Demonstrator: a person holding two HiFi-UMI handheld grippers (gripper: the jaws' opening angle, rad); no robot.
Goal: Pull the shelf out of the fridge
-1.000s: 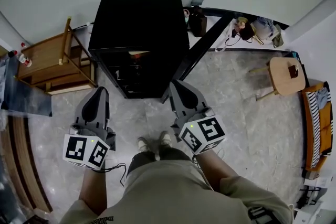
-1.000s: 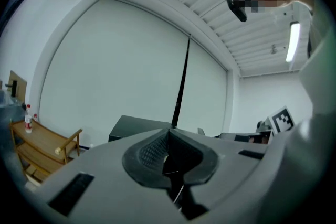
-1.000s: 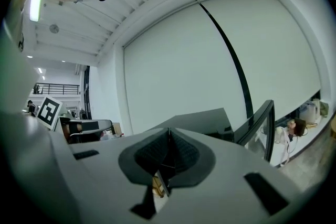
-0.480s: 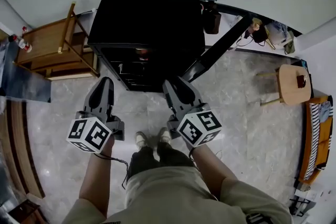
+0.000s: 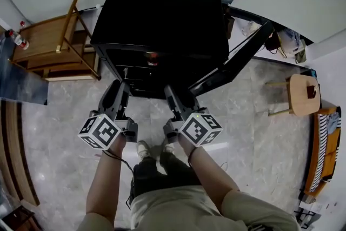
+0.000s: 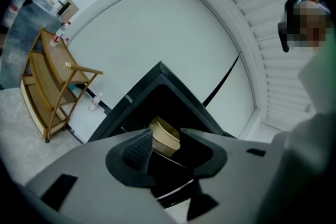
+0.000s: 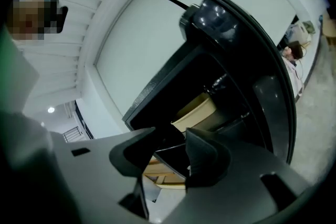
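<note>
A wooden rack (image 5: 54,46) stands at 10 o'clock from me, well apart from the work. My left claw (image 5: 121,88) is low in front of the open fridge (image 5: 162,13). Its jaws have just been opening and stand about half apart, with nothing between the pads. Through the gap I see the front edge of the shelf (image 6: 175,190), not yet touched, and a beige box (image 6: 165,136) deeper inside. The shelf is still fully in the fridge, at 12 o'clock, just beyond both claws.

My right claw (image 5: 176,97) has also just been opening. It is wide and empty, and the shelf rim (image 7: 167,155) shows between its jaws. The door (image 5: 232,67) hangs open at 1 o'clock and a stool (image 5: 303,92) stands at 3 o'clock.

I judge that the step in hand is the approach. To do it well, I should bring both claws level onto the front rim, one at each side, and close them at the same depth. Then I should pull straight toward 6 o'clock, evenly, so the shelf does not jam and the box does not slide.
</note>
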